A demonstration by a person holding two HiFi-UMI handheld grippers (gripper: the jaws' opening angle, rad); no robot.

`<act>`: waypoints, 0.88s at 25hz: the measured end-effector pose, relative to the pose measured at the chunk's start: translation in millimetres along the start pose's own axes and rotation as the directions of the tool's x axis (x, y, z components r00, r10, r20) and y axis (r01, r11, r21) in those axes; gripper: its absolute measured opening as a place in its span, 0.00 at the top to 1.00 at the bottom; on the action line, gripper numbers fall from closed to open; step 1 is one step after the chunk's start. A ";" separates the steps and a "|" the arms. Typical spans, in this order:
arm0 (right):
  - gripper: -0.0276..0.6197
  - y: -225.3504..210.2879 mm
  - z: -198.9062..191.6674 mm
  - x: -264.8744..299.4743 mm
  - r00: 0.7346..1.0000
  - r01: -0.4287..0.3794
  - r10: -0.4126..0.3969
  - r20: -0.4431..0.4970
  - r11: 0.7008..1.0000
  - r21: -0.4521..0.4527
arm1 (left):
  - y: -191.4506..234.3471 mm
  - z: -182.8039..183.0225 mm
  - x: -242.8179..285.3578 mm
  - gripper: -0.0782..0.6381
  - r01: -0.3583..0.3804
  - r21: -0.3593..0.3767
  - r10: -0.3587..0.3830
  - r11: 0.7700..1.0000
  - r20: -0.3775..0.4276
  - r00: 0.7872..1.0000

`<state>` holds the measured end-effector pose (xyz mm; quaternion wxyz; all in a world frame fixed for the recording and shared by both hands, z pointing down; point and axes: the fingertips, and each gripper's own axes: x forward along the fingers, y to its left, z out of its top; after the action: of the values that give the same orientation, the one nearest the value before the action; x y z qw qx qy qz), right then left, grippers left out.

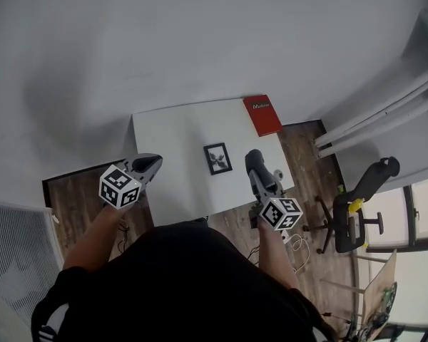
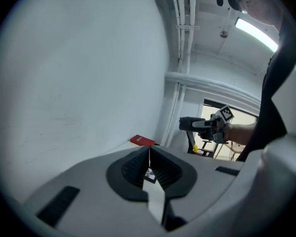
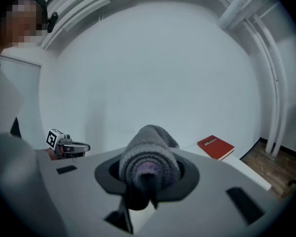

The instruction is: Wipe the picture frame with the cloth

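Note:
A small black picture frame lies flat in the middle of the white table. My right gripper hovers just right of the frame, shut on a rolled grey cloth that bulges out between its jaws. My left gripper hangs over the table's left front edge, shut and holding nothing. In the left gripper view, the jaws meet, and a sliver of the frame shows beneath them. The right gripper shows across from it, and the left gripper shows in the right gripper view.
A red book lies on the table's far right corner, against the white wall. A black office chair stands on the wooden floor to the right. A white slatted panel is at the lower left.

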<state>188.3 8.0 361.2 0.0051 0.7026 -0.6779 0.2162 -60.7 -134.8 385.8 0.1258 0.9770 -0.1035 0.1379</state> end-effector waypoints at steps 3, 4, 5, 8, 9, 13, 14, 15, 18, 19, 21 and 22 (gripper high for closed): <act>0.81 -15.8 2.6 18.8 1.000 -0.020 0.020 -0.021 1.000 0.000 | 6.0 -0.1 15.7 0.88 -0.019 -0.014 0.019 1.000 -0.007 1.000; 0.81 -21.6 2.5 25.1 0.999 -0.027 0.027 -0.029 1.000 0.001 | 7.3 -0.6 21.5 0.88 -0.024 -0.018 0.024 1.000 -0.010 1.000; 0.81 -27.3 2.5 31.3 0.999 -0.034 0.034 -0.038 0.999 0.002 | 8.5 -1.1 27.2 0.87 -0.029 -0.021 0.029 0.999 -0.014 0.999; 0.81 -42.8 2.5 49.9 0.996 -0.057 0.057 -0.067 0.998 -0.001 | 12.3 -4.8 41.8 0.87 -0.046 -0.033 0.045 0.998 -0.030 0.999; 0.81 -47.3 2.2 55.7 0.995 -0.065 0.065 -0.076 0.998 -0.001 | 14.1 -7.3 45.3 0.87 -0.053 -0.039 0.052 0.998 -0.037 0.998; 0.81 -63.0 -0.9 78.6 0.990 -0.096 0.096 -0.108 0.995 0.007 | 21.8 -18.5 56.7 0.87 -0.086 -0.068 0.082 0.994 -0.061 0.995; 0.81 -66.6 -1.9 84.8 0.988 -0.104 0.105 -0.117 0.994 0.010 | 24.1 -20.5 60.4 0.88 -0.094 -0.074 0.089 0.993 -0.066 0.994; 0.81 -69.8 -3.1 91.1 0.985 -0.115 0.116 -0.127 0.993 0.015 | 26.3 -22.5 64.4 0.87 -0.102 -0.079 0.096 0.992 -0.070 0.993; 0.81 -76.7 -9.9 107.0 0.975 -0.145 0.147 -0.164 0.989 0.025 | 31.1 -31.9 75.6 0.88 -0.129 -0.094 0.121 0.987 -0.086 0.989; 0.81 -78.5 -13.0 111.9 0.971 -0.156 0.157 -0.178 0.988 0.022 | 32.0 -35.8 79.0 0.87 -0.137 -0.102 0.128 0.985 -0.091 0.988; 0.81 -81.9 -18.9 122.9 0.962 -0.178 0.176 -0.208 0.984 0.010 | 33.6 -42.0 85.9 0.87 -0.151 -0.119 0.140 0.981 -0.097 0.985; 0.81 -84.1 -22.0 128.5 0.957 -0.188 0.184 -0.223 0.982 0.003 | 34.0 -44.8 89.7 0.87 -0.156 -0.127 0.144 0.980 -0.100 0.985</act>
<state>260.5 -100.8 445.1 0.0671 0.6070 -0.7380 0.2869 4.7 -169.8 461.4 0.1848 0.9485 -0.1801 0.1838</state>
